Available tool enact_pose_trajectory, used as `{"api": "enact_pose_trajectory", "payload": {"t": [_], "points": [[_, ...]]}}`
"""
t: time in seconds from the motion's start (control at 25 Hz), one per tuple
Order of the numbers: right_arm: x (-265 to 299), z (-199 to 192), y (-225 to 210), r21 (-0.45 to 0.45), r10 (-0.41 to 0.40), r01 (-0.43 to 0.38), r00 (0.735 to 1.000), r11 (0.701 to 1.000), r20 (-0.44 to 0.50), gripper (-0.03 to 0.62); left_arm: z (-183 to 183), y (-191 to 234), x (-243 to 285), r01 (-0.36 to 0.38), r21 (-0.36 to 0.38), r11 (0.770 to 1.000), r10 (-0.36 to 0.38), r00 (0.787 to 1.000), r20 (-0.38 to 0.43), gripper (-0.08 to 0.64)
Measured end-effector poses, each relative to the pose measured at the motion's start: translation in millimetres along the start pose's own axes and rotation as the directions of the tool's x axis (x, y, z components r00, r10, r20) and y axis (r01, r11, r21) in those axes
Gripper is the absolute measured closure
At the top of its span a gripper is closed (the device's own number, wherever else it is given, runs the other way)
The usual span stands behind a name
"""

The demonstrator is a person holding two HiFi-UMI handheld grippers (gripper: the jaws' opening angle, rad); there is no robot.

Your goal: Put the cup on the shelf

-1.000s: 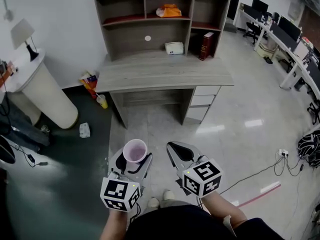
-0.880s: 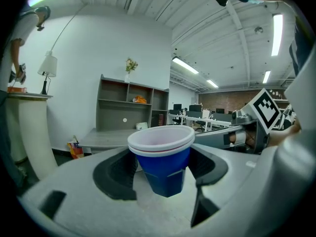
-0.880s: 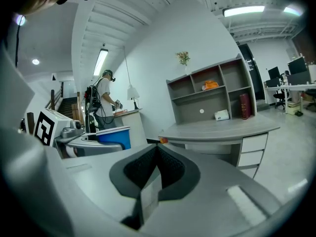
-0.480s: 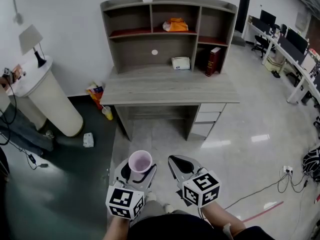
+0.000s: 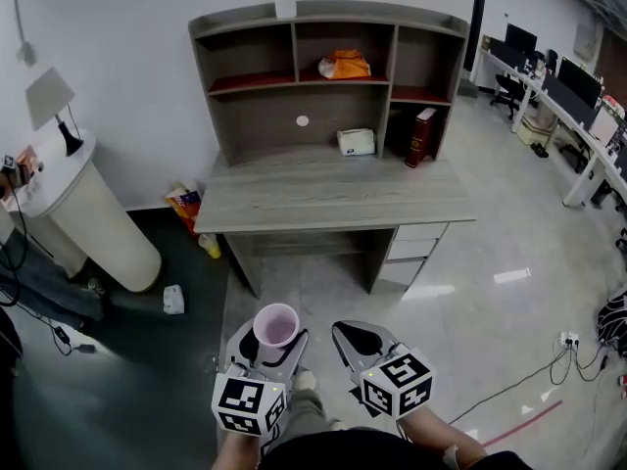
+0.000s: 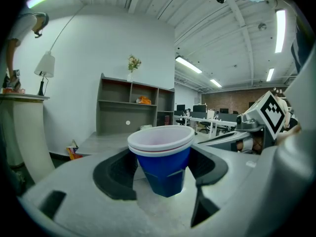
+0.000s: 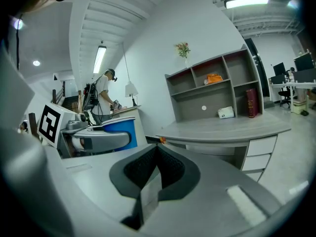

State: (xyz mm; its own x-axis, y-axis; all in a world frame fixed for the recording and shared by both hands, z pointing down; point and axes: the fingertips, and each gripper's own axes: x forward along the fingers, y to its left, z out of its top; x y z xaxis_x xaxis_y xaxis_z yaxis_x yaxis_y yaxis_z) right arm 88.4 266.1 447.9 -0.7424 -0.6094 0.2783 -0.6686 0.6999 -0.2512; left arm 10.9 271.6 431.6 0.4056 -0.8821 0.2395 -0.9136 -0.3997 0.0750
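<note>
One cup (image 5: pixel 275 325); left tongs (image 5: pixel 270 336), right tongs (image 5: pixel 355 336): two; one book (image 5: pixel 424 137); one lamp (image 5: pixel 51 101).

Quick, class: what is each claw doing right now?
Left claw: closed on the blue cup.
Right claw: closed, nothing in it.

Cup (image 6: pixel 163 157): blue wall, white rim and interior, thin red line beneath the rim. Fingers (image 6: pixel 114 174): black textured pads on pale grey bodies. Marker cubes (image 5: pixel 247 404): black-and-white square patterns. Table (image 5: pixel 333 199): grey wood grain. Shelf (image 5: pixel 323 10): grey frame, dark red boards. Book (image 5: pixel 424 137): dark red.
</note>
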Motion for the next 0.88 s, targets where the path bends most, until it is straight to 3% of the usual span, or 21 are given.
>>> {"api": "enact_pose_trajectory", "payload": {"t": [0.88], "points": [[176.7, 72.3, -40.8, -0.008, -0.013, 0.013, 0.999, 1.0, -0.03, 0.592, 36.8, 150.1, 97.0, 0.031, -0.027, 0.999, -0.032, 0.999, -0.024, 0.255]]}}
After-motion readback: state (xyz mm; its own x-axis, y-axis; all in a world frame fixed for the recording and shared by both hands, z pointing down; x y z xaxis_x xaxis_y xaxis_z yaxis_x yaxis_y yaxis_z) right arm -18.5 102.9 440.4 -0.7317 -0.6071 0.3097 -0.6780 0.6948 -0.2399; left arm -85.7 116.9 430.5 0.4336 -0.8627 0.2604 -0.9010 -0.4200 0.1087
